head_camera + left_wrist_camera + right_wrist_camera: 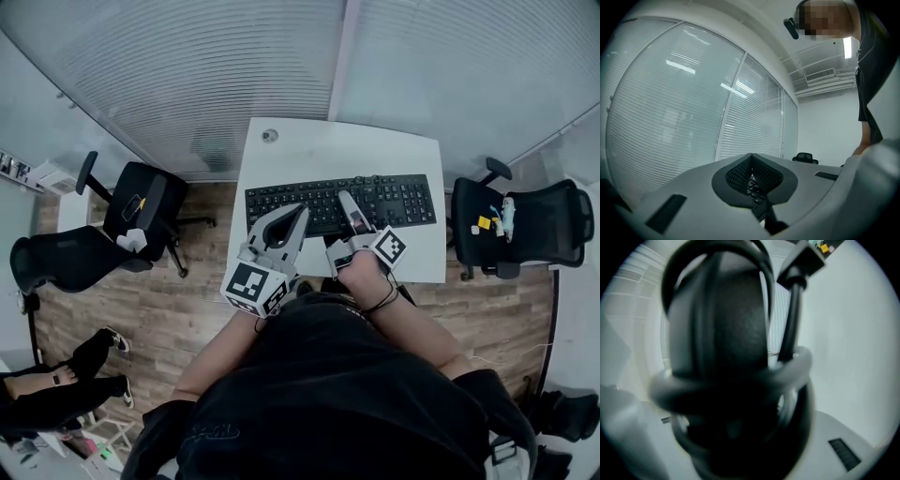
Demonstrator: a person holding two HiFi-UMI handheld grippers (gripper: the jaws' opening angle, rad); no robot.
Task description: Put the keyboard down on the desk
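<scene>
A black keyboard (pixel 403 199) lies lengthwise across the white desk (pixel 309 150); I cannot tell whether it rests on the top or hangs just above it. My left gripper (pixel 296 216) reaches onto its near left part. In the left gripper view the ribbed pads (pixel 738 174) meet at their tips with keys (pixel 754 190) wedged between them. My right gripper (pixel 349 204) sits over the keyboard's middle. A coiled black cable (pixel 722 333) with its plug (pixel 808 258) fills the right gripper view, held between the jaws.
Black office chairs stand on the wooden floor left (pixel 141 211) and right (pixel 525 225) of the desk. Small items lie on the right one's seat. A person's legs (pixel 56 380) show at the lower left. Blind-covered glass walls (pixel 187 75) close off the far side.
</scene>
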